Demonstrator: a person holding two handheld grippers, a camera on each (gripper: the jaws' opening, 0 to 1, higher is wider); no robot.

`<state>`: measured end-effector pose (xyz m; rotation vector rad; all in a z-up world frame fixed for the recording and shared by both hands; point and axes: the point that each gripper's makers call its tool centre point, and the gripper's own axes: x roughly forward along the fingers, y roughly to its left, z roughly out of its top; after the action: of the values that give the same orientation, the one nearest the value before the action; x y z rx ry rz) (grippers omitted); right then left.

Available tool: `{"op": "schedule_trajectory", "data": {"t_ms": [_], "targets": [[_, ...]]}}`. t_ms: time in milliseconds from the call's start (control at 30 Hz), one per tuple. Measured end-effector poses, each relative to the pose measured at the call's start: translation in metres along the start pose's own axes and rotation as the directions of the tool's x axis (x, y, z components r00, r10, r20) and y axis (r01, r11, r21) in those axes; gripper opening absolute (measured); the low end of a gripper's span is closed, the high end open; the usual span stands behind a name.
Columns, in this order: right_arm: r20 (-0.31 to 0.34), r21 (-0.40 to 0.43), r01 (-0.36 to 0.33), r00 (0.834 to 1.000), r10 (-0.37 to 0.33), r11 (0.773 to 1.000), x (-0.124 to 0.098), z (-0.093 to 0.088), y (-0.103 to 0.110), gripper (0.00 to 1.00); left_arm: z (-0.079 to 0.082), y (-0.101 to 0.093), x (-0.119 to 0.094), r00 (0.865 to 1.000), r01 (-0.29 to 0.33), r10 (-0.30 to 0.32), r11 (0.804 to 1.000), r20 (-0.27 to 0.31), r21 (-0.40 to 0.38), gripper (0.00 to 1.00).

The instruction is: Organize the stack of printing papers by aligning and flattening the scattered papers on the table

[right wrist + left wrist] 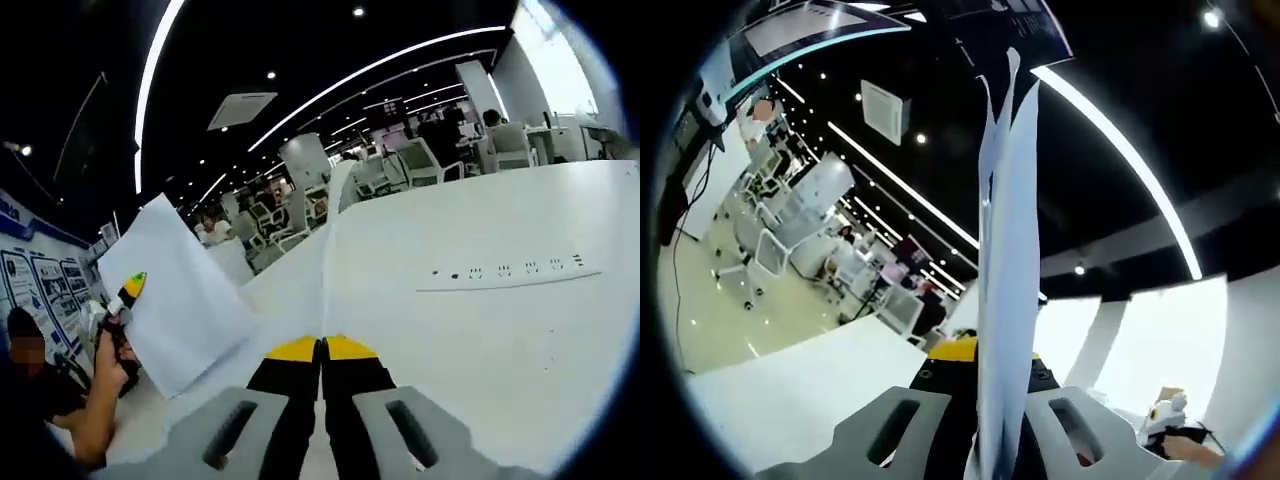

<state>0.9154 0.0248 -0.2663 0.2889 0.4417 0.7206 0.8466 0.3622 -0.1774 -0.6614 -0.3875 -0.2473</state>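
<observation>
The stack of white printing papers [1002,260] stands edge-on between the jaws of my left gripper [992,352], which is shut on it. It rises well above the yellow tips. In the right gripper view the same papers [185,300] spread out to the left as a slightly curved sheet, lifted off the white table [480,330]. My right gripper [322,348] is shut on their near edge. The left gripper [130,288], held by a person's hand [108,372], pinches the far corner.
A row of sockets [510,271] is set into the table top on the right. Office chairs and desks [400,165] stand beyond the table's far edge. More chairs [770,250] line the floor to the left of the table [790,395].
</observation>
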Motion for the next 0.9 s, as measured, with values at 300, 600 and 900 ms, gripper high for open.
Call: {"op": "schedule_trajectory", "data": {"t_ms": [300, 600, 900], "targets": [[0.070, 0.007, 0.005, 0.998, -0.006, 1.000, -0.025, 0.027, 0.002, 0.00, -0.008, -0.001, 0.001, 1.000, 0.001, -0.001, 1.000, -0.019, -0.009, 0.06], [0.142, -0.015, -0.009, 0.990, 0.011, 1.000, -0.051, 0.053, 0.014, 0.00, -0.011, 0.000, 0.000, 1.000, -0.004, 0.003, 0.999, -0.028, -0.041, 0.06], [0.190, -0.003, -0.032, 0.981, 0.032, 0.999, -0.065, 0.065, 0.022, 0.00, -0.015, -0.002, 0.002, 0.999, 0.003, -0.005, 0.998, -0.041, -0.066, 0.06]]}}
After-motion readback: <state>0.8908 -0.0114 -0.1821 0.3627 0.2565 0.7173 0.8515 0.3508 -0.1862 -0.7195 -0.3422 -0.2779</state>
